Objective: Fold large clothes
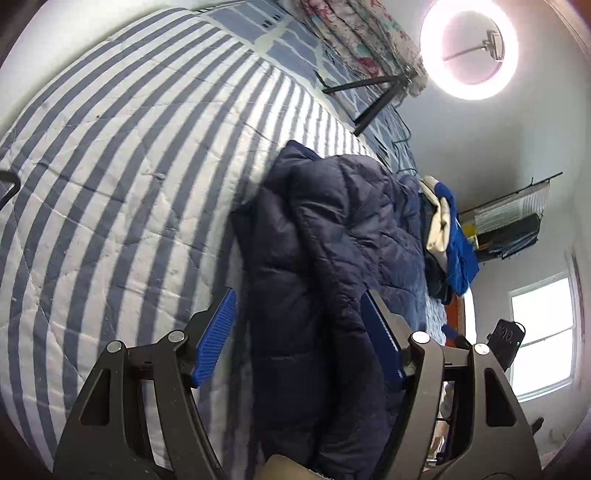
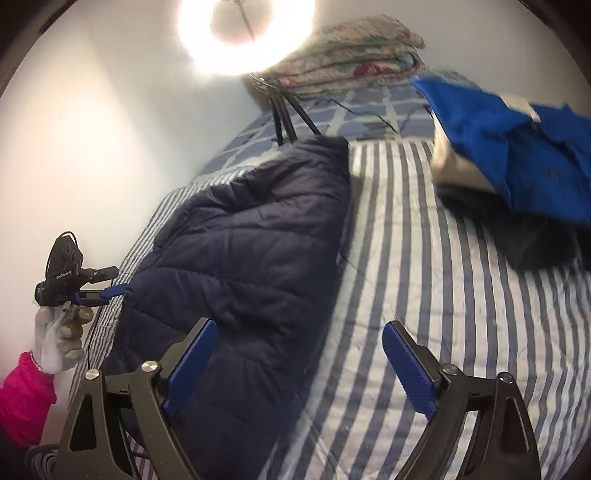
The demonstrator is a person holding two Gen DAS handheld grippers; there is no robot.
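A dark navy quilted jacket (image 1: pixel 325 266) lies folded on the blue-and-white striped bed cover (image 1: pixel 110 184). My left gripper (image 1: pixel 299 306) is open, its blue pads either side of the jacket's near edge, the right pad (image 1: pixel 380 343) against the fabric. In the right wrist view the jacket (image 2: pixel 243 251) lies at the bed's left side. My right gripper (image 2: pixel 299 354) is open and empty, its left pad (image 2: pixel 192 365) over the jacket's near corner, its right pad over the striped cover (image 2: pixel 424 277). The left gripper also shows there (image 2: pixel 110 291), held by a gloved hand.
A pile of blue and cream clothes (image 2: pixel 517 147) sits on the bed's far right, also in the left view (image 1: pixel 450 236). A folded floral quilt (image 2: pixel 351 55) and a ring light on a tripod (image 2: pixel 243 33) stand at the head of the bed. A wall runs along the left.
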